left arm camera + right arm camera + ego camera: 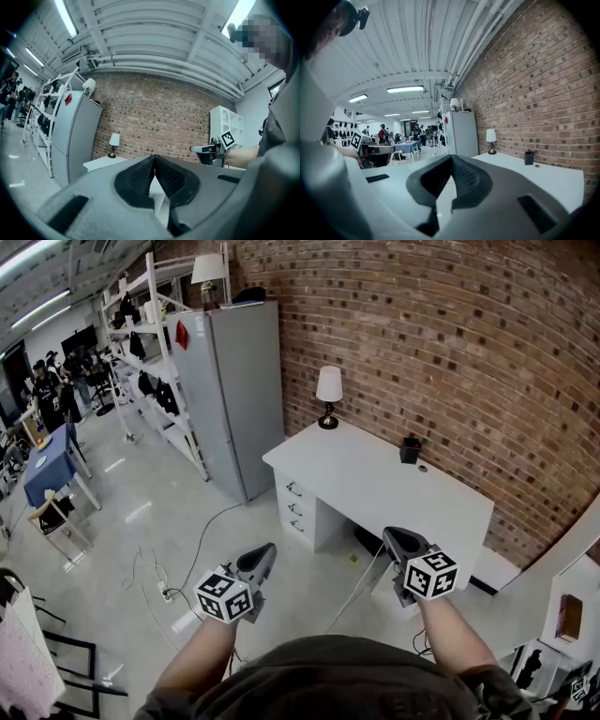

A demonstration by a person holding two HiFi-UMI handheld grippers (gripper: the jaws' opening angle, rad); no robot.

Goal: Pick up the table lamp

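Both grippers are hanging empty in front of you: the left gripper (267, 551) and the right gripper (391, 538) are each showing jaws pressed together with nothing between them. The table lamp (329, 390) is standing upright on the far left corner of the white desk (394, 488), close to the brick wall (450, 352) and well apart from both tools.

What is threatening to go wrong, as I judge it: you are carrying closed jaws, so unless you are spreading one pair before reaching the lamp, you are going to nudge it rather than pinch it, and a tall thing on a small dark base is likely tipping easily. Pinching the pale shade is risking a dent or a slip; the thin stem beneath is looking safer. Whether a cord is running off behind the desk, I cannot tell; one could be tugging back during a lift.

Around you, a cable (202, 549) is trailing across the floor on the way to the desk, risking a snag underfoot. The grey cabinet (234, 390) is standing just left of the lamp's end, crowding that side. The black pot (410, 450) is sitting well apart from the lamp, blocking nothing.
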